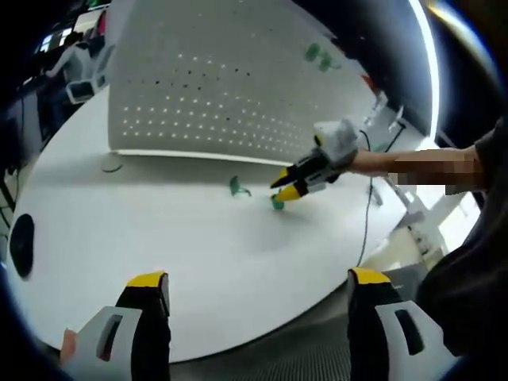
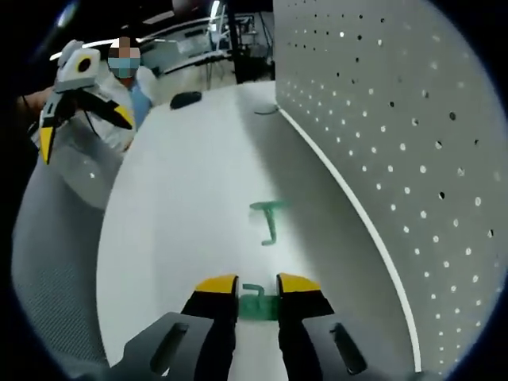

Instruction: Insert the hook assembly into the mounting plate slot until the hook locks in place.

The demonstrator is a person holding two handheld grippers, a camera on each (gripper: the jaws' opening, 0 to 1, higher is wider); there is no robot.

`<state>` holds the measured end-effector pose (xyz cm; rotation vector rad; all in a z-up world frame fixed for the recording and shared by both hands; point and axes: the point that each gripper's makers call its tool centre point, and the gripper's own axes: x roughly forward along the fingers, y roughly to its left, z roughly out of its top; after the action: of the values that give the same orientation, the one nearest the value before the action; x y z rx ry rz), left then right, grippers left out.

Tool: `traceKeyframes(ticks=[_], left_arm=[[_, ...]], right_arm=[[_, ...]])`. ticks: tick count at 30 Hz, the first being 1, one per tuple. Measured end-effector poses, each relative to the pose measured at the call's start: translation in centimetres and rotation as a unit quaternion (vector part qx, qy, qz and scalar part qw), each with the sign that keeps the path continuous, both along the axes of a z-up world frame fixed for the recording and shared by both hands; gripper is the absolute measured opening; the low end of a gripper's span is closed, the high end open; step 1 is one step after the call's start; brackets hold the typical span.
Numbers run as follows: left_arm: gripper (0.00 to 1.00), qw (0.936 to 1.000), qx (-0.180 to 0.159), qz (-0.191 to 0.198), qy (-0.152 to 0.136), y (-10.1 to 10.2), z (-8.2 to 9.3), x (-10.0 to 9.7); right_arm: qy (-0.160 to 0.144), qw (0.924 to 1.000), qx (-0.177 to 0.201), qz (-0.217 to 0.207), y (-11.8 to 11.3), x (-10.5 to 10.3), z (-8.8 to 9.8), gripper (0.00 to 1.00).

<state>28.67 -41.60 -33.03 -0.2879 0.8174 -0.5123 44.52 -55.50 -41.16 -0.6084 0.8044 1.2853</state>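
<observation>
Two green hooks lie on the white table (image 2: 175, 214) in front of me. In the right gripper view, my right hand-held gripper (image 2: 258, 295) has its yellow-tipped jaws narrowed on the nearer green hook piece (image 2: 259, 304), which sits between them at the table surface. The second green hook (image 2: 268, 221) lies at 12 o'clock from those jaws, a little way off, flat on the table and apart from them. The perforated mounting plate (image 2: 397, 143) stands upright along the 3 o'clock side, its lower edge meeting the table. My left hand-held gripper (image 2: 75, 119) shows at 10 o'clock, raised off the table.

In the left gripper view, my left hand-held gripper (image 1: 258, 290) has its jaws spread wide with nothing between them. The right hand-held gripper (image 1: 287, 189) comes in from 3 o'clock, tips down at the green hook piece (image 1: 277, 203). The other hook (image 1: 237, 187) lies just beside it at its 9 o'clock, below the plate (image 1: 230, 71).
</observation>
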Motion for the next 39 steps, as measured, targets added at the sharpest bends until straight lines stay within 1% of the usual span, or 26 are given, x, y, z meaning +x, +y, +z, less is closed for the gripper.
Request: traceKeyframes(ticks=[3,8,11,18,19,20,21,22,26,30,32,39], left_arm=[[0.94,1.0,-0.001,0.0,0.001,-0.1,0.0,0.0],[0.94,1.0,-0.001,0.001,0.0,-0.1,0.0,0.1],[0.93,1.0,-0.003,0.001,-0.001,-0.1,0.1,0.1],[0.92,1.0,-0.004,0.006,-0.002,0.1,0.1,0.0],[0.92,1.0,-0.005,0.006,-0.003,0.1,0.2,0.0],[0.92,1.0,-0.005,0.006,-0.004,0.0,0.2,0.0],[0.92,1.0,-0.005,0.006,-0.004,0.0,0.2,0.0],[0.92,1.0,-0.005,0.006,-0.004,0.0,0.2,0.0],[0.92,0.9999,-0.007,0.006,-0.007,-0.1,0.3,0.0],[0.92,0.9999,-0.007,0.006,-0.009,0.0,0.4,0.1],[0.93,0.9999,-0.006,0.005,-0.012,-0.1,0.6,0.1],[0.94,0.9997,-0.005,0.004,-0.024,-0.1,1.1,0.3]], right_arm=[[-0.009,0.9995,-0.019,0.025,-0.2,-0.1,-0.4,0.17],[-0.018,0.9988,-0.021,0.041,0.4,-0.1,-0.2,0.11],[-0.035,0.9965,-0.038,0.066,0.6,-0.1,-0.2,0.07],[-0.034,0.9947,-0.06,0.076,1.0,-1.0,-0.3,0.05],[-0.032,0.9946,-0.065,0.074,1.0,-1.1,-0.3,0.04],[-0.031,0.9941,-0.072,0.075,1.0,-1.3,-0.4,0.0],[-0.027,0.9942,-0.077,0.069,0.8,-1.4,-0.5,0.0],[-0.023,0.9947,-0.073,0.068,1.1,-1.5,-0.5,0.0],[-0.019,0.9952,-0.076,0.06,1.1,-1.8,-0.5,0.0],[-0.002,0.997,-0.072,0.028,1.1,-1.5,-0.5,0.0],[0.002,0.9974,-0.07,0.019,1.1,-1.5,-0.4,0.0],[-0.009,0.9971,-0.075,0.011,0.8,-1.4,-0.4,0.0]])
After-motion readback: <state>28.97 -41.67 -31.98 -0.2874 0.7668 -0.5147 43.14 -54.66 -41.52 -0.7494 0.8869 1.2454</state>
